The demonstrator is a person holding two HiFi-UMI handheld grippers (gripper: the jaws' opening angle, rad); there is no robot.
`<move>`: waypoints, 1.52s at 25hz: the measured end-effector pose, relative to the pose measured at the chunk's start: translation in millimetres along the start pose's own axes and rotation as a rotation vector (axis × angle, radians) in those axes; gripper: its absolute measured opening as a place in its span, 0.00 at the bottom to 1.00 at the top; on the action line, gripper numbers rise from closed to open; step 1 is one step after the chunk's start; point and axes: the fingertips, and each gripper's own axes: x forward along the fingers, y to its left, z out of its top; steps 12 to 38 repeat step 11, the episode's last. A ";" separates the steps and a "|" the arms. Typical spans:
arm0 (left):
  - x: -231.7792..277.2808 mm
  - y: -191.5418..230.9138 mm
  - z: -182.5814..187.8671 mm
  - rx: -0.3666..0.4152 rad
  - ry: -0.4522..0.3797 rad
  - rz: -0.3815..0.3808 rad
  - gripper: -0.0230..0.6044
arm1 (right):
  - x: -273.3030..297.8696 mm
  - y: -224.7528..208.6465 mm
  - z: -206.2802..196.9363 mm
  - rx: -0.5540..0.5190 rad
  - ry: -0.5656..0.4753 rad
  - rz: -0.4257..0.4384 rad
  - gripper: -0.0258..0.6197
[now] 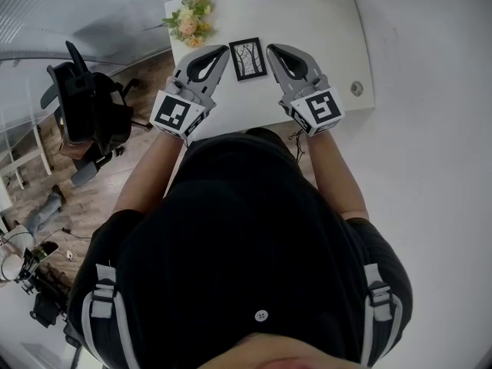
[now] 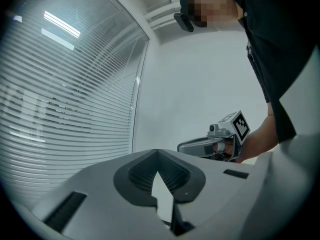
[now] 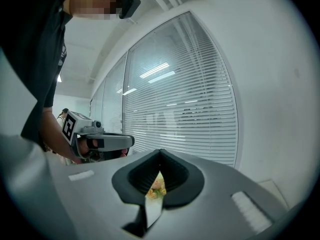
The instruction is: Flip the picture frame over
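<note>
I see the white rectangular surface [image 1: 323, 29] across the top of the head view, with a black office chair [image 1: 88, 106] on the wood floor off its left end. Both tools rest level over the near edge: the left hand-held gripper [image 1: 220, 51] has its jaws together on nothing, and the right hand-held gripper [image 1: 274, 50] is likewise closed and empty. Between their tips lies the small black-edged picture frame [image 1: 248, 58], flat, its bare-tree print facing up, each tip just beside one long side. A pale bouquet of flowers [image 1: 191, 20] sits at the surface's far left corner, and a small round grommet [image 1: 357, 88] near its right edge.
</note>
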 end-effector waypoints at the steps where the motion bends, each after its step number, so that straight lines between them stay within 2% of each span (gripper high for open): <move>1: -0.6 0.8 -0.5 -0.001 0.003 0.002 0.04 | 0.6 0.8 -0.7 0.001 0.002 0.001 0.06; 4: -0.9 1.4 2.5 -0.014 -0.017 -0.002 0.04 | 2.4 2.6 -1.5 0.003 0.004 0.003 0.05; 8: -4.6 2.4 -3.5 -0.005 0.004 -0.002 0.04 | 3.2 4.5 -1.1 0.007 0.001 0.003 0.06; 38: -5.8 2.6 -1.1 -0.017 -0.003 0.007 0.04 | 3.8 5.8 -0.2 0.006 -0.001 0.003 0.06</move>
